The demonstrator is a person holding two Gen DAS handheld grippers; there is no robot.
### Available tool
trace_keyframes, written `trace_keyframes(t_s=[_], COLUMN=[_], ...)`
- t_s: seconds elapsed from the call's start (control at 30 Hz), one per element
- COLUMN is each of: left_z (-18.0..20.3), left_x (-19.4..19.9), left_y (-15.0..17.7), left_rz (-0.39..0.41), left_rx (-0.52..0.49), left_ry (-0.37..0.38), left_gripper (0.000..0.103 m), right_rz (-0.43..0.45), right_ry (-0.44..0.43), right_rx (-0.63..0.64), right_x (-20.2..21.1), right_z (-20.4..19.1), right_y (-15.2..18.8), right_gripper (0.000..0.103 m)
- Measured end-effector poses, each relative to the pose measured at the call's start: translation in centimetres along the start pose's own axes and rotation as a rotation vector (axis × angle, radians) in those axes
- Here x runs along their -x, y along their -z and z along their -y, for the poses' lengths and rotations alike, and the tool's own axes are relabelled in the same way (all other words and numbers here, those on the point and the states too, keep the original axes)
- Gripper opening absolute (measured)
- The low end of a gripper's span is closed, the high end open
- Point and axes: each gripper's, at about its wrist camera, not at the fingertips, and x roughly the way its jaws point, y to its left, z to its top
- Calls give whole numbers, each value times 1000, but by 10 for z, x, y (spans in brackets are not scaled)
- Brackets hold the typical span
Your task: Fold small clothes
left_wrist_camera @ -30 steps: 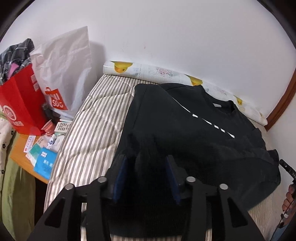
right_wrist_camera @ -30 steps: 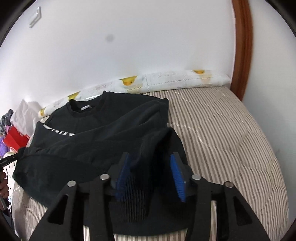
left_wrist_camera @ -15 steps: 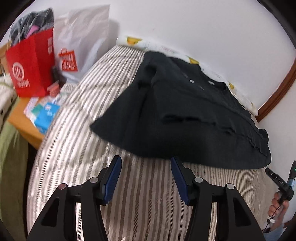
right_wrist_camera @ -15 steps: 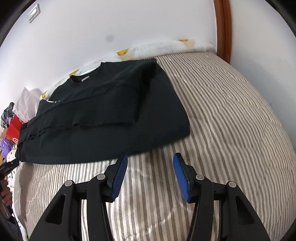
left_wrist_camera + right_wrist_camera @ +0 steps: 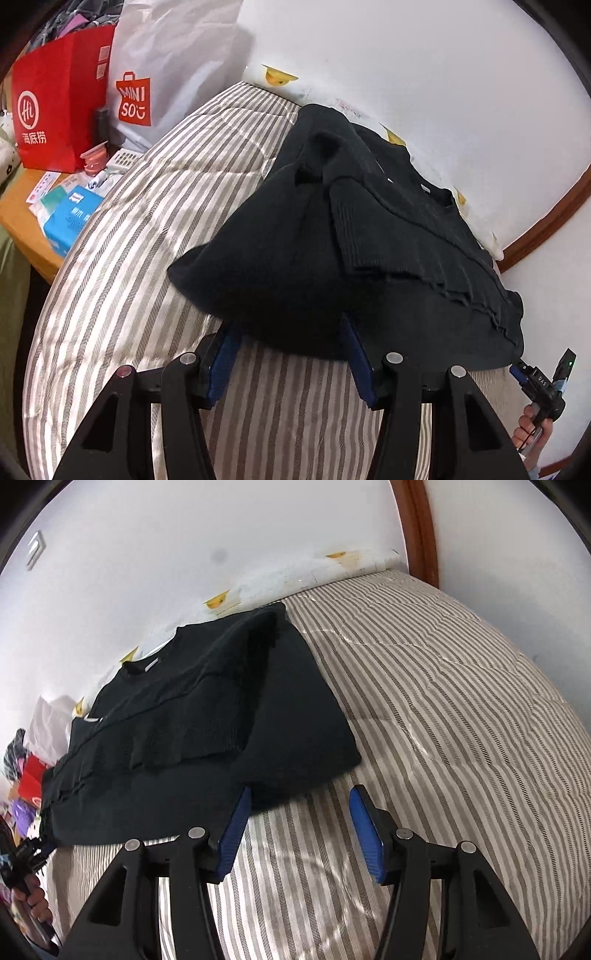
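From the left wrist camera I see my left tongs (image 5: 290, 354) standing about half open, having just widened, with the near hem of the black sweatshirt (image 5: 332, 258) lying over the pad tips; the pads sit apart from each other and I see no pinch on the cloth. The sweatshirt lies part-folded on the striped bed quilt (image 5: 147, 229), close to the white wall. A red paper bag (image 5: 55, 99) and a white Miniso bag (image 5: 166, 74) stand on a wooden bench (image 5: 22, 210) beside the bed. From the right wrist camera my right tongs (image 5: 299, 830) are also about half open and have just been widening, empty, their left pad just touching the sweatshirt's (image 5: 207, 716) near hem, the striped quilt (image 5: 443, 720) bare between them.
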Motion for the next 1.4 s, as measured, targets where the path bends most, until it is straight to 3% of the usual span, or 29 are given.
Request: trace_keyframes(t_s=[0.27,0.47,0.6,0.7,1.07,1.4], left_z=[8,12,18,23,30,37], left_x=[-9,-14,-12,-9,11,33], left_y=[-9,-13,-12,-11,6,38], left_rz=[11,14,34,39,33,19], left_rx=[-24,-33,-54,-81,-93,-121], left_ry=[-22,-26,-43,-74,-73,-59], left_gripper=[50,39,19,13,11,11], right_rz=[-24,-15,11,27,34,42], right_ry=[-85,-128,-142,-165,-155,-124], right_rx=[-85,-105,-76,-57,-5,7], right_x=[-19,-24,-28,-24,5,44], right_z=[10,12,11,9,16,38], right_y=[-13,-18,-20,-19,-6,28], right_gripper=[57,57,35,22,17,17])
